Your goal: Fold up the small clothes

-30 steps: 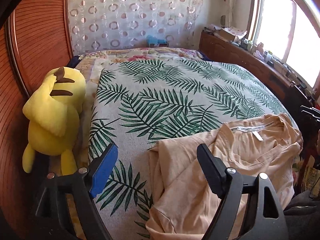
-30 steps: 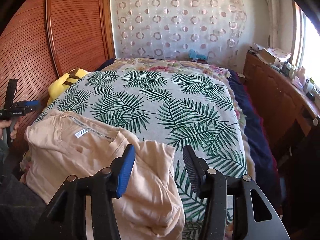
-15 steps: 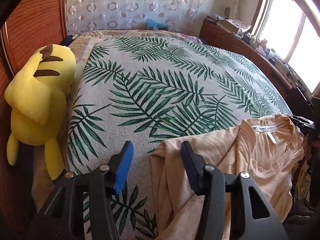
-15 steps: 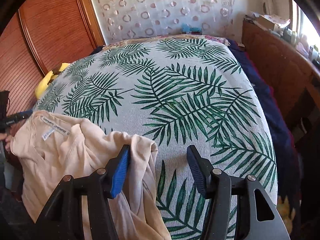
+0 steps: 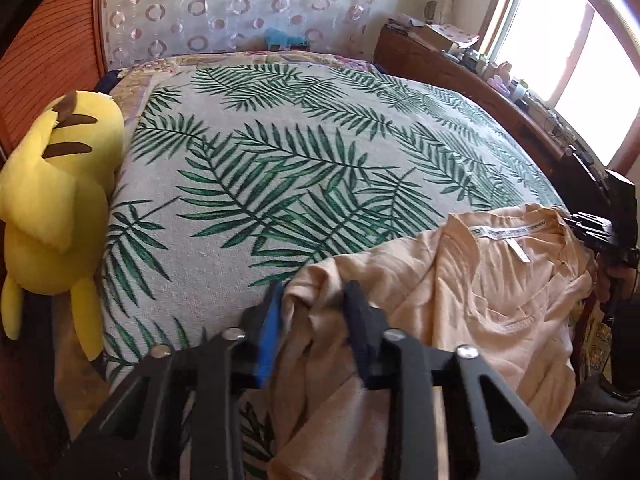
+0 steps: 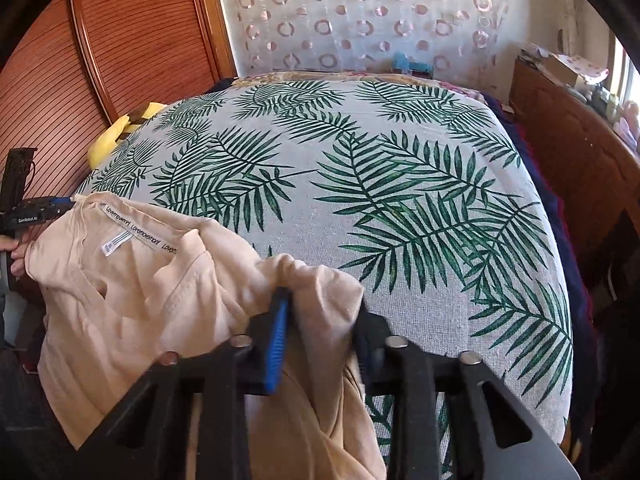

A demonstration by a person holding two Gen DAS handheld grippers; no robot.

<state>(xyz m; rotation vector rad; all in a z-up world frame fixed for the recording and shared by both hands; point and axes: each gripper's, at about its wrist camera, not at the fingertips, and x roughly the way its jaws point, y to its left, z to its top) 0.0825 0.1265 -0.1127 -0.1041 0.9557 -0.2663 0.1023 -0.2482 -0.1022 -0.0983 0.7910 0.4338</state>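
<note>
A beige shirt (image 5: 480,280) lies crumpled at the near edge of the bed (image 5: 320,152), on the palm-leaf cover. The jaws of the left tool (image 5: 314,316) have just been closing and now pinch a bunch of the shirt's cloth at one corner. The right tool (image 6: 320,320) has also been closing and grips the other corner. A yellow plush toy (image 5: 52,208) lies beside the bed.

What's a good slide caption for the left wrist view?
Left gripper pinching a bunched sleeve of the beige shirt on the palm-leaf bedspread.
</note>
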